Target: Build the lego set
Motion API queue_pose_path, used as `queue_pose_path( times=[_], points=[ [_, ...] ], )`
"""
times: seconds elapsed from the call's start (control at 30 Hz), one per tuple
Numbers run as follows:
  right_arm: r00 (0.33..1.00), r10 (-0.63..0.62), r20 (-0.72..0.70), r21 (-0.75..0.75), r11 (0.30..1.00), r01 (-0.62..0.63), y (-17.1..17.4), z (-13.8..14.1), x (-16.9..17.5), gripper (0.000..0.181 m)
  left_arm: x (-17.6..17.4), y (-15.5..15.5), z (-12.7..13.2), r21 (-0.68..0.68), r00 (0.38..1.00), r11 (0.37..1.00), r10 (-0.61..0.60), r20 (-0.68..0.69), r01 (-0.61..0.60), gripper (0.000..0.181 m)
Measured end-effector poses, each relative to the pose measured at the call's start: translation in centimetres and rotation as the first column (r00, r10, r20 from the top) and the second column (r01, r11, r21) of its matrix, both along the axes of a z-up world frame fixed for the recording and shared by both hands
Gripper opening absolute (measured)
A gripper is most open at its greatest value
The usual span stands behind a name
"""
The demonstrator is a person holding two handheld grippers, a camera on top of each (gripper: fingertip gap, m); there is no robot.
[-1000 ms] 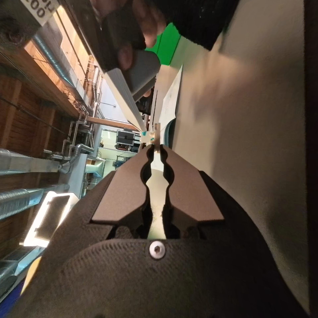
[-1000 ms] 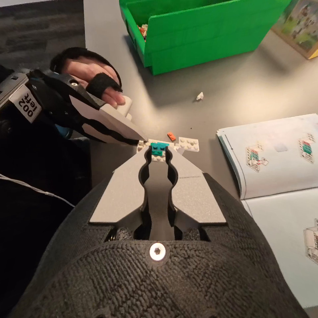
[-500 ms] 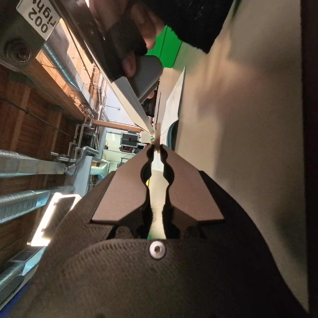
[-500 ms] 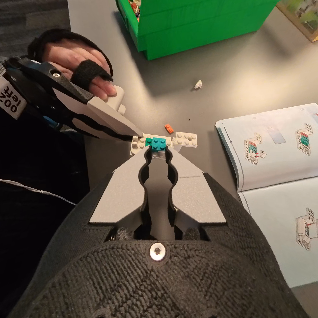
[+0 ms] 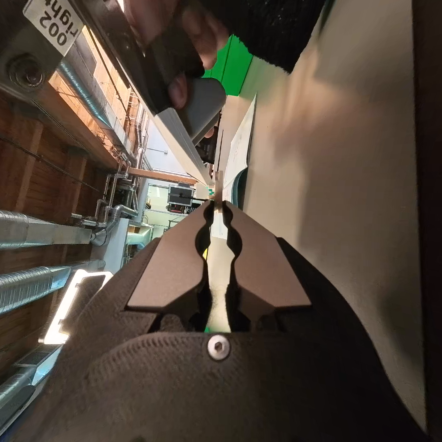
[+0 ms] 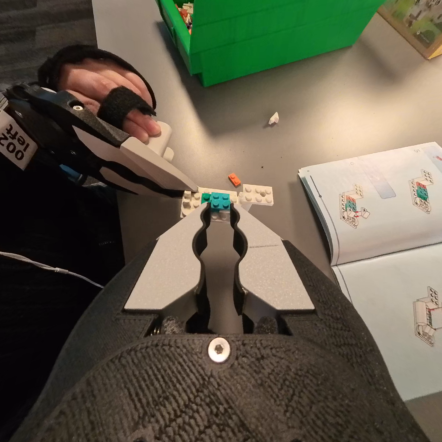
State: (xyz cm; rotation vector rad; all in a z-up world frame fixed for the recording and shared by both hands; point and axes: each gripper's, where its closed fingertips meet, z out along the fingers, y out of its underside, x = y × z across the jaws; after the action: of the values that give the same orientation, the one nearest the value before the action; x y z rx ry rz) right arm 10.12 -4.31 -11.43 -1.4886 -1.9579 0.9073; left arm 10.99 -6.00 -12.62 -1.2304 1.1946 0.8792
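At the far left of the right wrist view, the left gripper (image 6: 191,190) comes in low, held by a hand (image 6: 107,81). Its fingers are nearly closed on the left edge of the white plate (image 6: 191,203), pinching it; the left wrist view shows the plate edge-on between the tips (image 5: 217,203). This grip likely steadies the build so a press from above cannot tip or slide it.

Just right of that, at the middle of the plate, sits the teal brick (image 6: 220,199), with a darker green piece (image 6: 205,197) touching its left side. The right gripper (image 6: 219,209) has its fingers narrowly parted around the teal brick, touching its sides, apparently seating it onto the studs. Whether it is fully pressed down I cannot tell.

Right of the plate's far end, a small orange piece (image 6: 234,179) lies loose on the tabletop (image 6: 311,95), and a white piece (image 6: 273,118) further off. Beyond it stands the green bin (image 6: 275,47). Furthest right, the booklet (image 6: 382,215) lies open, within view for checking the step.
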Motion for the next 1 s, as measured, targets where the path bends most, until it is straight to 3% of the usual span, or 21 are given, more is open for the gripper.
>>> queue_pose_path(
  times=[1.0],
  points=[
    [0.998,0.038,-0.051,0.047,0.998,-0.036,-0.59,0.78,0.05,0.020,-0.05,-0.23,-0.10,0.002,1.000,1.000,-0.003,-0.004,0.003,0.005]
  ],
)
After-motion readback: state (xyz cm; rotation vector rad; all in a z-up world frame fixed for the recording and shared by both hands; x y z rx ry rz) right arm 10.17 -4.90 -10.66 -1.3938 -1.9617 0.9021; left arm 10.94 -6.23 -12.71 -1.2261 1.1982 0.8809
